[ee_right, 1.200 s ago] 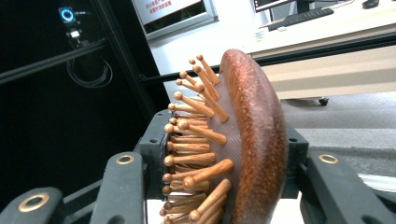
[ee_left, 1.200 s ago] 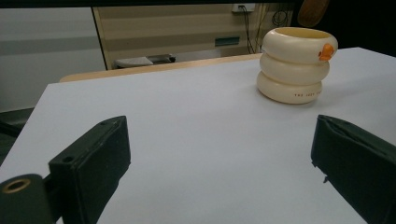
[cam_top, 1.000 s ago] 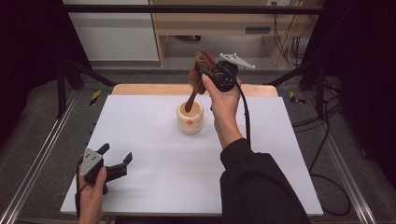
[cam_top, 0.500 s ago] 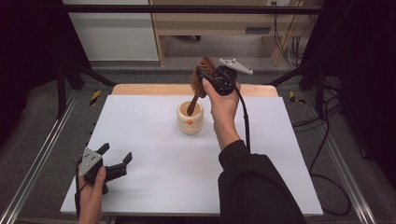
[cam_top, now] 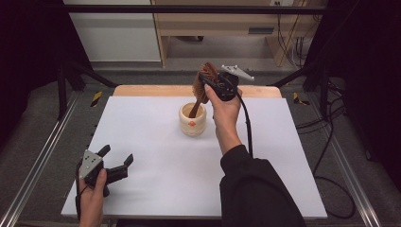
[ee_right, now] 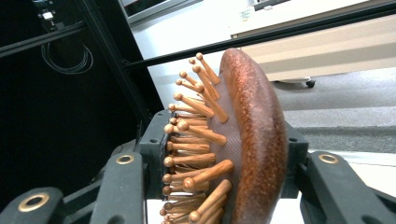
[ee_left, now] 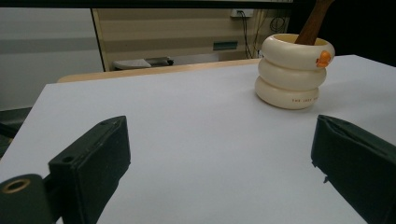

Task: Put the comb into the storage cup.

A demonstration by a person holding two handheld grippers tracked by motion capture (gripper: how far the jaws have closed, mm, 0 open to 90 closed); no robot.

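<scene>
hairbrush (cam_top: 204,82): reddish-brown wood | cup (cam_top: 193,120): cream (orange mark) | table (cam_top: 156,142): white

Grey floor (cam_top: 359,142), pale wooden bench (cam_top: 222,23) and white cabinet (cam_top: 113,33) behind, dark sides

High view overhead; left gripper view low, sharing cup (cam_top: 193,120).
</scene>
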